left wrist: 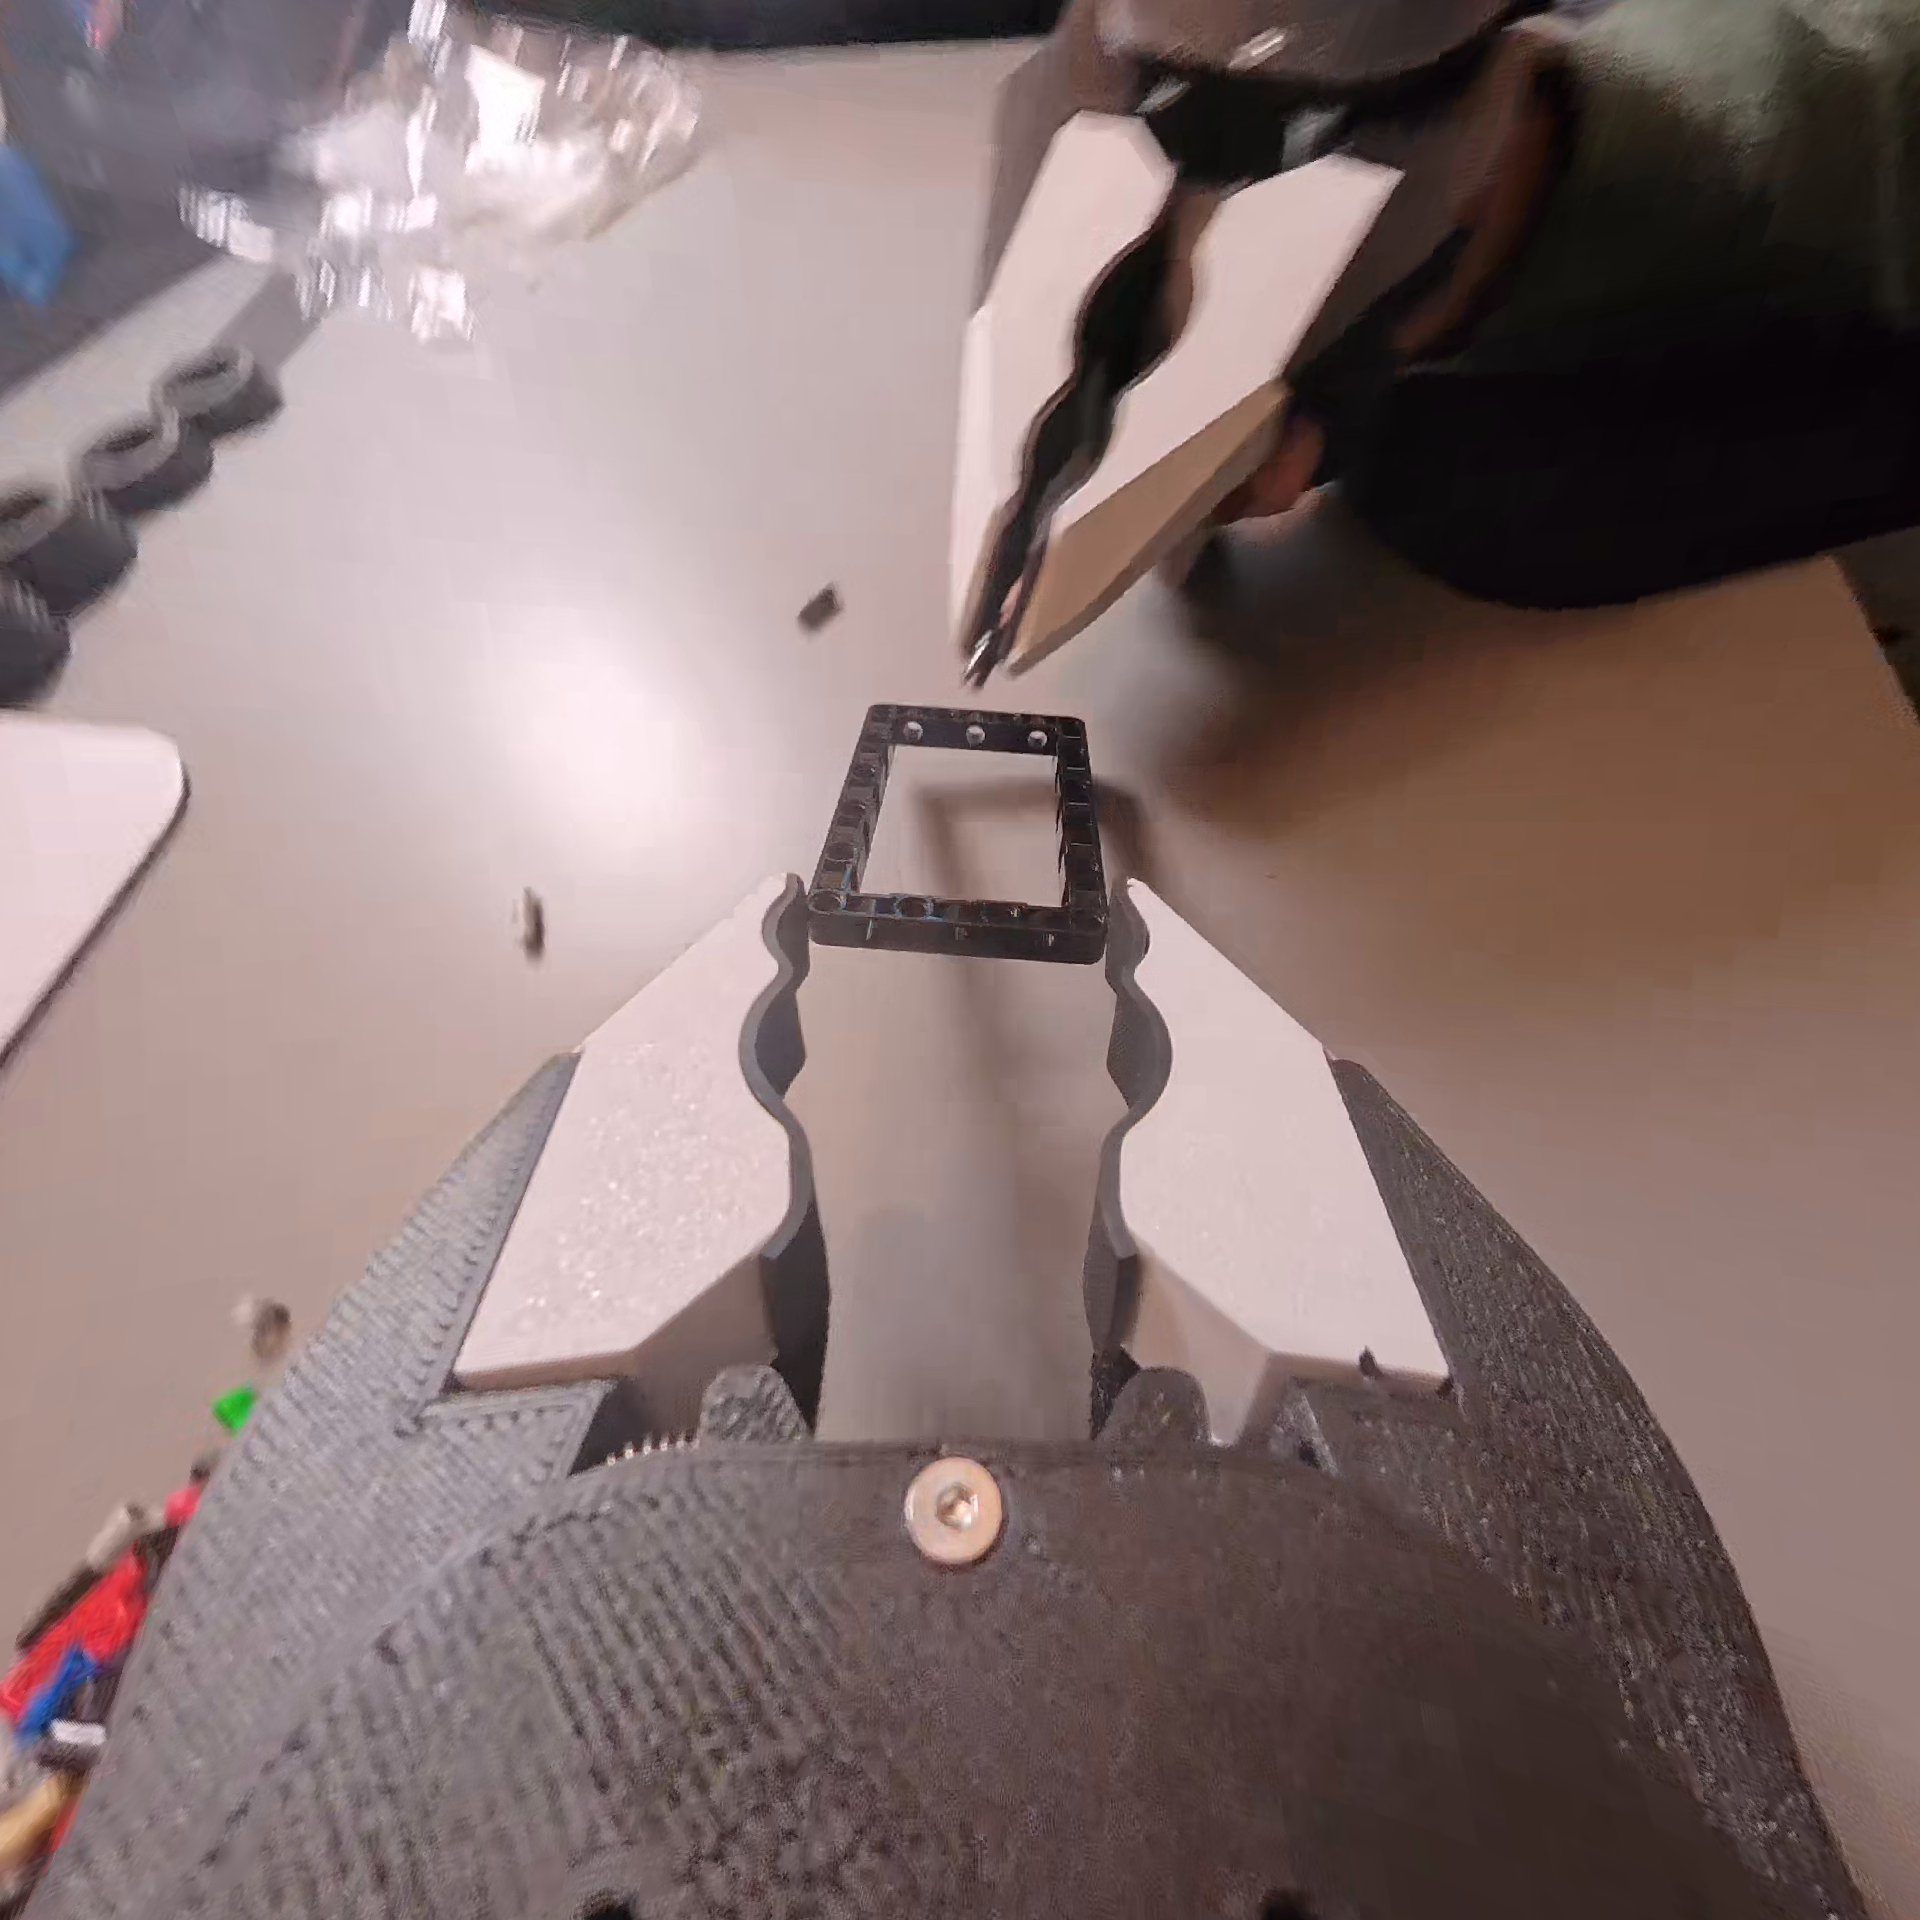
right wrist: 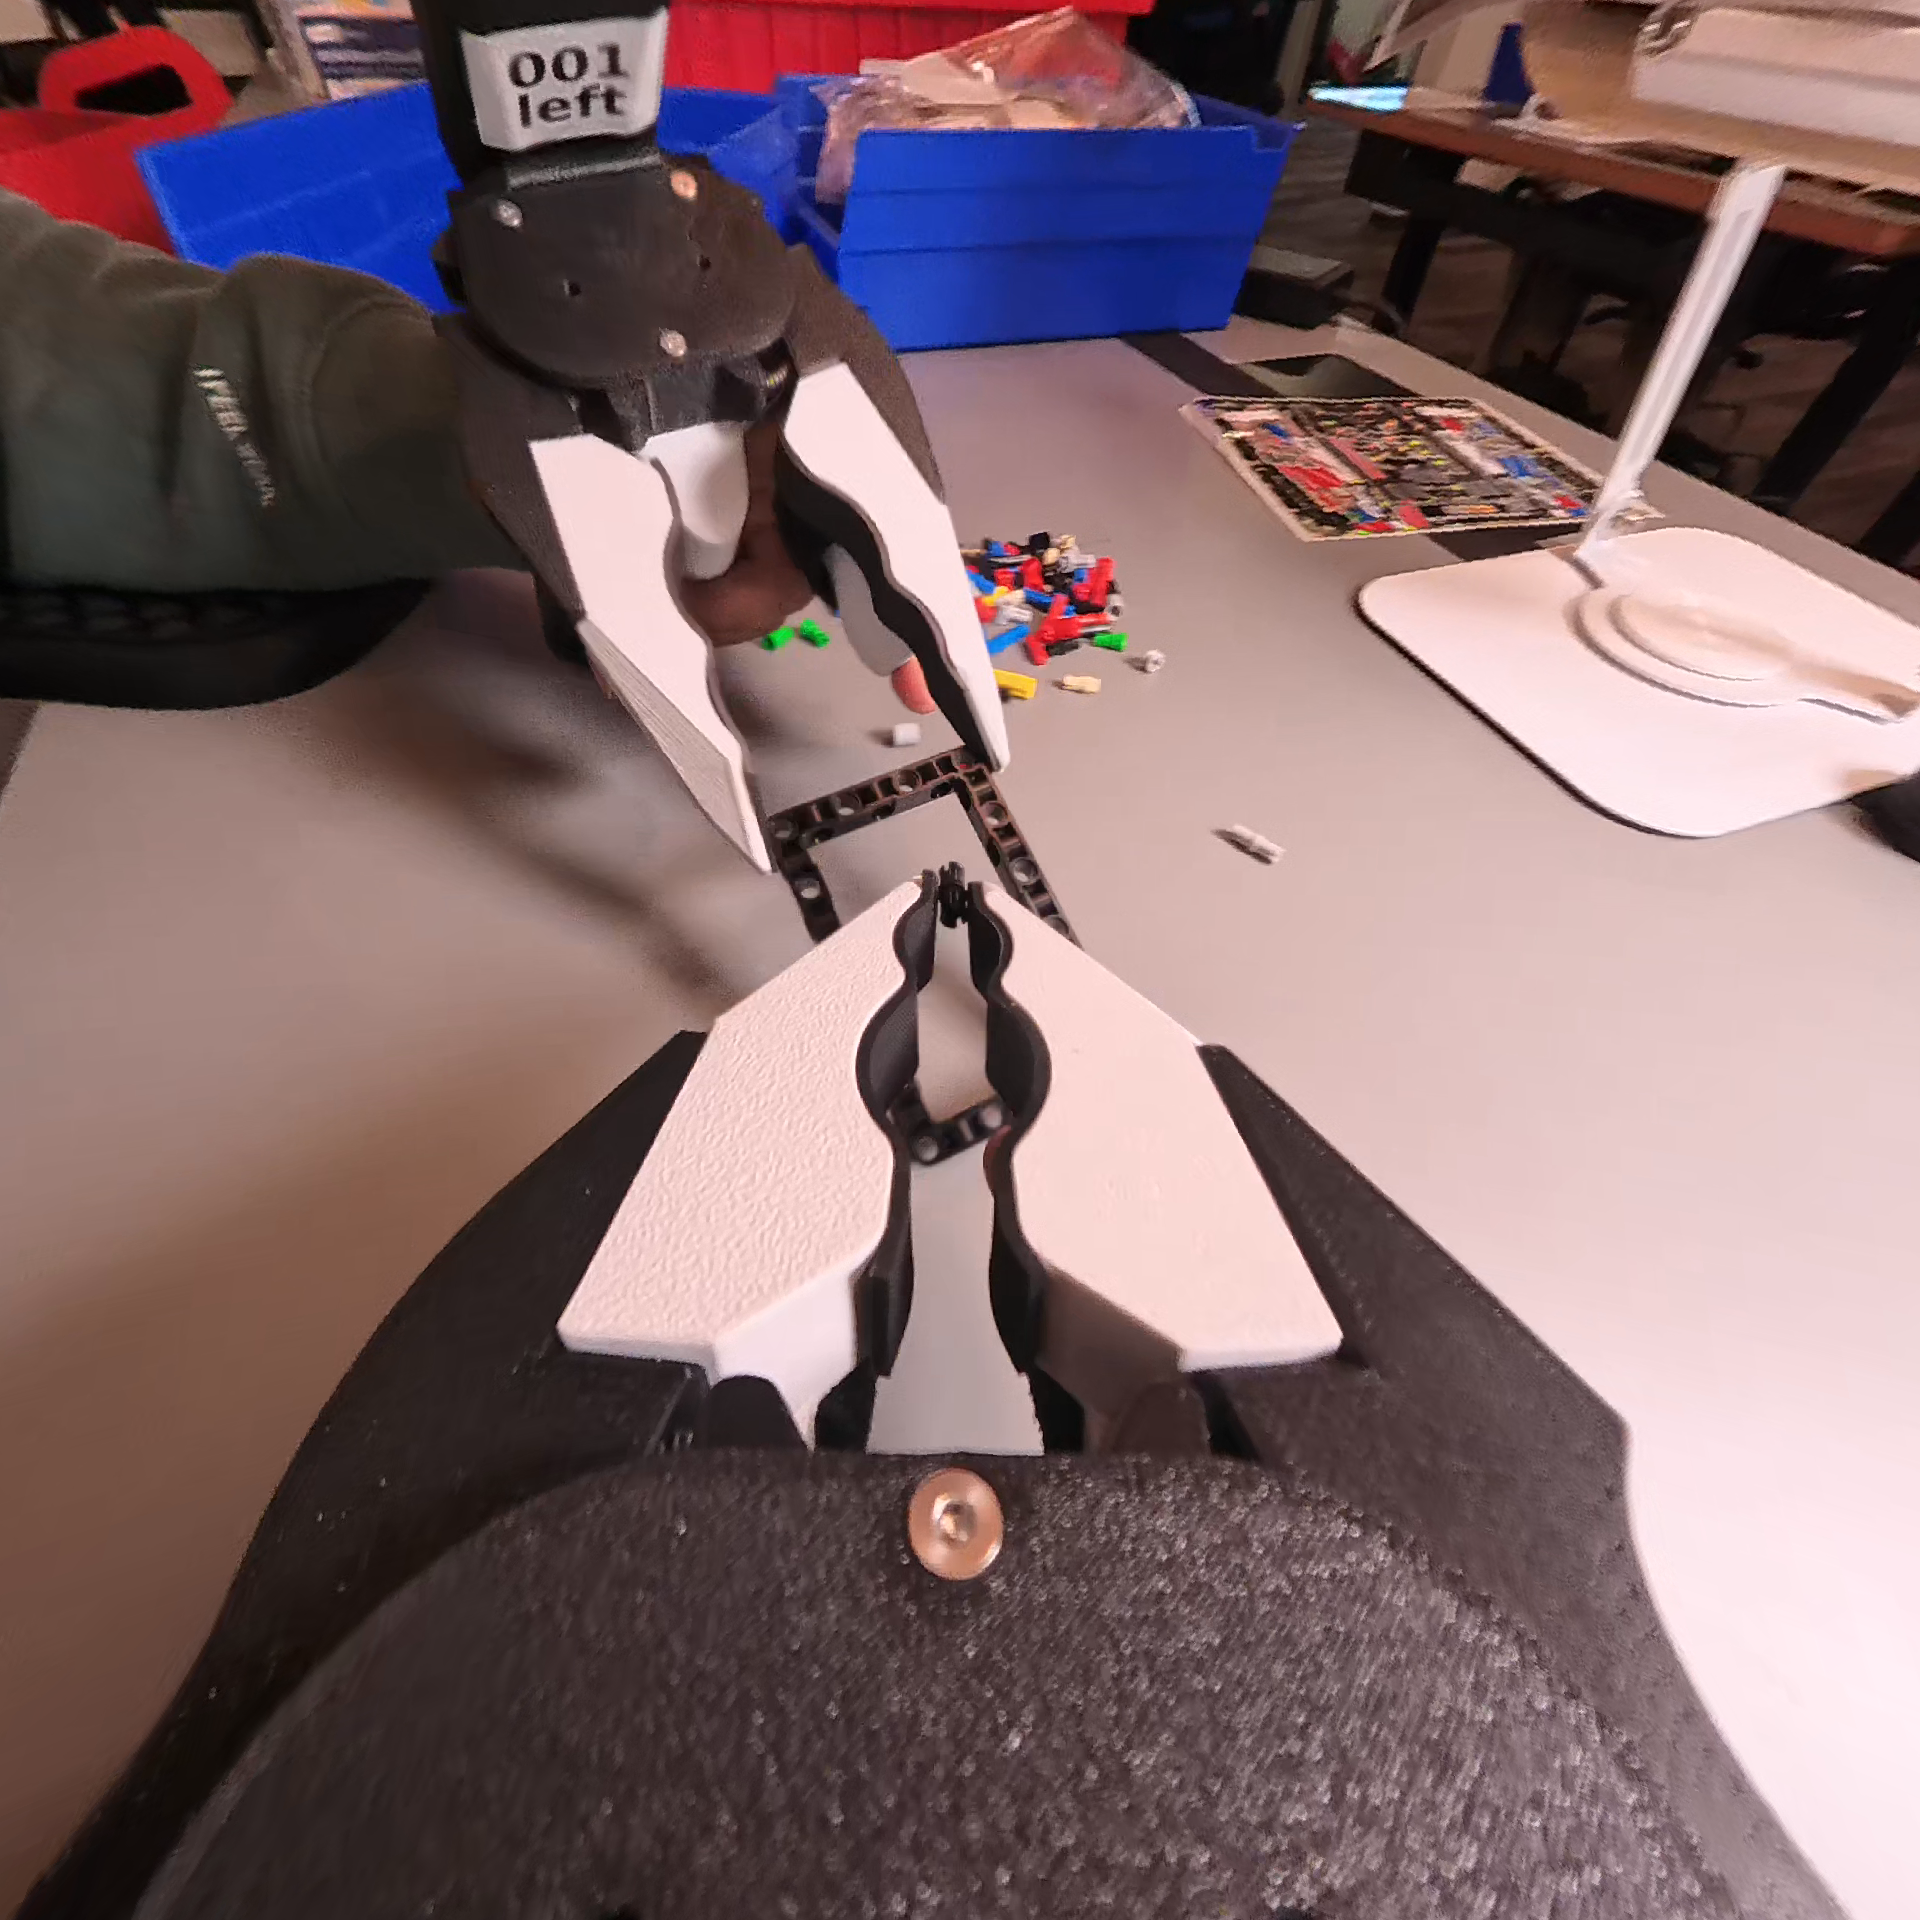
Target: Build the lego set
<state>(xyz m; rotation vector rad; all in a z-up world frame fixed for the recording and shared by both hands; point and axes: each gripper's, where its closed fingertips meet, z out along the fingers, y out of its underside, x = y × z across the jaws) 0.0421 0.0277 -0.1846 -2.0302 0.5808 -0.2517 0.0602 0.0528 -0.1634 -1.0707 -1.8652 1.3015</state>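
A black rectangular lego frame (left wrist: 862, 821) is held by its near end between the tips of my left gripper (left wrist: 961, 914), a little above the grey table, with its shadow below. The frame (right wrist: 992, 821) and the left gripper (right wrist: 881, 802) also show in the right wrist view. My right gripper (right wrist: 948, 896) is shut on a small black pin (right wrist: 948, 902) and hovers over the frame's other end. In the left wrist view the right gripper (left wrist: 987, 655) points down, just beyond the frame's far end.
A pile of loose coloured pieces (right wrist: 1049, 603) lies behind the left gripper. An instruction sheet (right wrist: 1392, 468) and a white stand base (right wrist: 1558, 675) are at the right. Blue bins (right wrist: 1039, 208) stand at the back. Black tyres (left wrist: 156, 436) and small stray pieces (left wrist: 821, 606) lie on the table. The gap from one gripper's tips to the other's is roughly 4 centimetres.
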